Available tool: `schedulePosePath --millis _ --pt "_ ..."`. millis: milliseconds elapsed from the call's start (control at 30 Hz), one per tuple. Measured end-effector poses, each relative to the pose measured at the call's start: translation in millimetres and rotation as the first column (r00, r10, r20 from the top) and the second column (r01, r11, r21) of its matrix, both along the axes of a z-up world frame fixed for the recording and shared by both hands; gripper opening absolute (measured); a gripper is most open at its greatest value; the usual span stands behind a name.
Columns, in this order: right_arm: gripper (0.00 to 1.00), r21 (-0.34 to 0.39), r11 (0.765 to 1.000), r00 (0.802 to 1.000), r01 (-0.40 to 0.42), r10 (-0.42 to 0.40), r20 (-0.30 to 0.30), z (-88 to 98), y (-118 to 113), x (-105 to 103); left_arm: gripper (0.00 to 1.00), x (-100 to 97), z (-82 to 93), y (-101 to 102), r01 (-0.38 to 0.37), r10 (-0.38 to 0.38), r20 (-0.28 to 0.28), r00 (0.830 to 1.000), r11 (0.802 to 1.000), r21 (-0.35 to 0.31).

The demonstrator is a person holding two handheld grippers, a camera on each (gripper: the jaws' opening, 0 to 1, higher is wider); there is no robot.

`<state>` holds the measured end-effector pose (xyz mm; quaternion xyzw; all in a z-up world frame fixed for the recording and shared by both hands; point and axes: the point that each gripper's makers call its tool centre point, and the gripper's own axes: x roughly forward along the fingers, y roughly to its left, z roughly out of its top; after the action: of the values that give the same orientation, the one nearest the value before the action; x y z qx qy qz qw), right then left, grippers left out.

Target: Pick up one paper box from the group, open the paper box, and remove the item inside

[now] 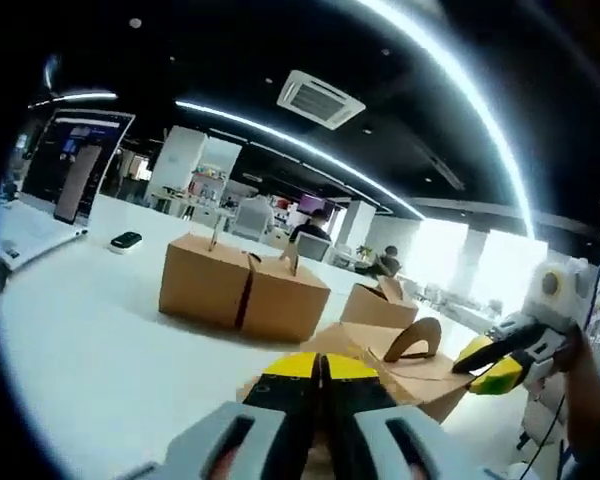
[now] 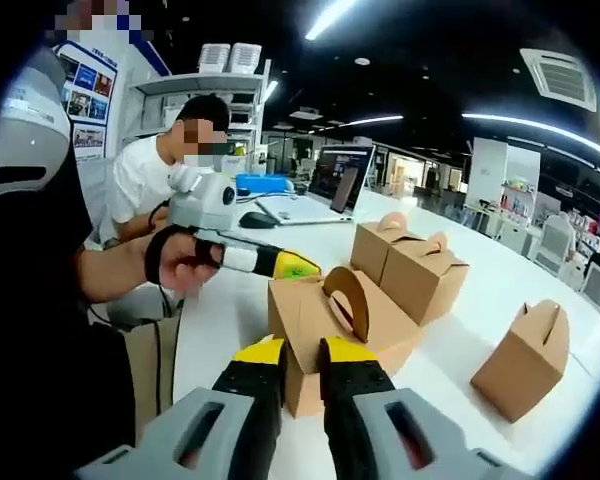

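- Left gripper view: the left gripper [image 1: 320, 372] has its jaws together at the near box [image 1: 400, 365], seemingly pinning it for opening; whether they pinch cardboard I cannot tell. Three other boxes [image 1: 242, 285] sit mid-table [image 1: 80, 340].
- Right gripper view: the right gripper [image 2: 300, 360], jaws slightly apart, faces that box's near wall, beside its raised handle [image 2: 348, 300]; four boxes altogether.

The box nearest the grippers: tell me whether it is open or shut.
Partly open. The nearest box has its top flaps spread apart, the arched handle flap standing up alone; the other boxes keep theirs closed together.
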<state>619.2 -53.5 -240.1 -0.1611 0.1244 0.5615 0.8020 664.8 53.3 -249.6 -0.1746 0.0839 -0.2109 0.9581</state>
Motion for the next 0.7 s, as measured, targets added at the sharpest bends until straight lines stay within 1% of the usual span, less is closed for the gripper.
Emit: schedulePosePath --millis 67,167,267,300,333,367,433,467,500,533,633,667,700 --pt "0.14 0.001 1.0 1.0 0.002 -0.002 0.0 -0.1 0 0 0.07 -2.8 4.8 -4 0.02 -0.02 0.014 1.0 0.999 -0.026" --pt "0.14 0.002 1.0 1.0 0.006 -0.006 0.001 -0.2 0 1 0.09 -5.3 11.9 -7 0.041 -0.04 0.033 0.999 0.998 -0.044" --pt "0.14 0.0 1.0 1.0 0.008 -0.008 0.003 -0.3 0 0 0.11 -6.4 20.0 -7 0.048 -0.045 0.055 0.998 0.997 -0.054" --pt "0.14 0.0 1.0 1.0 0.008 -0.008 0.003 -0.3 0 1 0.15 -6.2 26.6 -5 0.036 -0.032 0.084 0.996 0.998 -0.049" --pt "0.15 0.001 1.0 1.0 0.009 -0.009 0.004 -0.3 0 1 0.22 -6.1 33.3 -2 0.024 -0.019 0.113 0.993 0.999 -0.044" --pt "0.15 0.0 1.0 1.0 0.008 -0.008 0.006 -0.3 0 1 0.24 -7.4 36.4 -1 0.013 -0.009 0.119 0.993 0.999 -0.031" --pt "0.15 0.002 1.0 1.0 0.009 -0.009 0.008 -0.3 0 0 0.24 -10.1 47.8 1 -0.008 0.007 0.174 0.985 1.0 0.005" --pt "0.15 0.004 1.0 1.0 0.01 -0.01 0.007 -0.3 0 0 0.24 -13.1 54.4 2 -0.026 0.016 0.209 0.978 0.999 0.044" --pt "0.15 0.009 1.0 1.0 0.011 -0.011 0.007 -0.2 0 0 0.24 -15.4 56.9 2 -0.034 0.016 0.22 0.975 0.996 0.081" --pt "0.15 0.01 1.0 1.0 0.012 -0.012 0.007 -0.1 0 0 0.26 -17.4 58.7 0 -0.032 0.005 0.229 0.974 0.993 0.114" --pt "0.15 0.015 1.0 1.0 0.015 -0.015 0.009 0.1 0 0 0.33 -22.7 66.1 -9 -0.014 -0.025 0.248 0.968 0.988 0.153" --pt "0.15 0.016 1.0 1.0 0.015 -0.015 0.009 0.2 0 0 0.36 -24.6 67.9 -12 0.002 -0.043 0.25 0.967 0.987 0.16" --pt "0.15 0.017 1.0 1.0 0.015 -0.016 0.009 0.2 0 0 0.37 -26.5 67.3 -16 0.022 -0.064 0.238 0.969 0.985 0.173"
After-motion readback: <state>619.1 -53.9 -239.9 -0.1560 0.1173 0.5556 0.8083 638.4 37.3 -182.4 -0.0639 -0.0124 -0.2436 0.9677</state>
